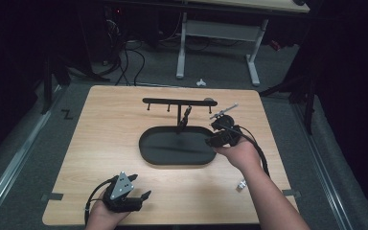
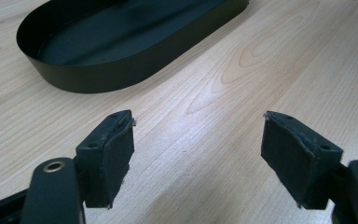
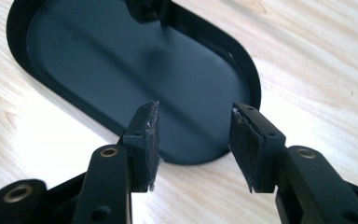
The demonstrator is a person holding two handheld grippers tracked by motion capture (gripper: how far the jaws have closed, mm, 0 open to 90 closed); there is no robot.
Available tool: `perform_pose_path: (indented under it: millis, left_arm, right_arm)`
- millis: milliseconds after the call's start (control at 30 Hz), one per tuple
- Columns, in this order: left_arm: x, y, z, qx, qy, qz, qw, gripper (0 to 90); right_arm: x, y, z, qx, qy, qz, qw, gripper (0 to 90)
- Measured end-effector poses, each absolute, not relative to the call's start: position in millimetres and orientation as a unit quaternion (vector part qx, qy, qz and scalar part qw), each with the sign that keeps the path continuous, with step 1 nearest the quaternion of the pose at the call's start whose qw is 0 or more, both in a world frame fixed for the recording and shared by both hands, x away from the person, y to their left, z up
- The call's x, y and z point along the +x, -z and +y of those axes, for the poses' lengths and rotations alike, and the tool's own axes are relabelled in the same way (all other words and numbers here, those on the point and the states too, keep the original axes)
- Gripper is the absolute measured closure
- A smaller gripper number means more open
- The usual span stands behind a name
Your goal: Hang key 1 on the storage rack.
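Observation:
A black oval tray (image 1: pixel 146 153) lies in the middle of the wooden table (image 1: pixel 100 124). From its far side rises a black stand with a crossbar (image 1: pixel 172 101) and small hooks; a dark item (image 1: pixel 186 116) hangs from it. My right gripper (image 1: pixel 212 141) hovers at the tray's right end, open, nothing between its jaws. In the right gripper view the gripper (image 3: pixel 194 109) looks down over the tray's rim (image 3: pixel 254 88). My left gripper (image 1: pixel 143 186) rests near the table's front left, open wide and holding nothing. In the left gripper view the gripper (image 2: pixel 198 119) faces bare wood, with the tray's wall (image 2: pixel 98 74) ahead to the left.
A small metallic object (image 1: pixel 241 185) lies on the table by my right forearm. A thin silver piece (image 1: pixel 224 111) shows just beyond the right gripper. Past the table's far edge are a desk frame (image 1: pixel 218 43) and cables on the floor.

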State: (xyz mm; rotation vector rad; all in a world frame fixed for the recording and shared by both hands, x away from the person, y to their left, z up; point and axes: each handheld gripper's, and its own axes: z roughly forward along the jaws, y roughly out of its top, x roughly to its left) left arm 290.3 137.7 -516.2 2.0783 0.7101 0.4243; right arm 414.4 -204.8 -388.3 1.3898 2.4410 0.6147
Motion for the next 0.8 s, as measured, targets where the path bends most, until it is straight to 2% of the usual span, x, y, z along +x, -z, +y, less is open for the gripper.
perform_pose_path:
  millis: [267, 800]
  left_arm:
    - [288.6, 514.1, 137.1, 0.833, -0.167, 0.286, 0.444, 25.9]
    - [288.2, 515.7, 134.7, 0.837, -0.163, 0.283, 0.439, 25.9]
  right_arm:
    - [393.1, 405.9, -229.8, 0.490, -0.209, 0.835, 0.136, 46.1]
    - [366.0, 445.7, -283.4, 0.526, -0.174, 0.822, 0.132, 45.4]
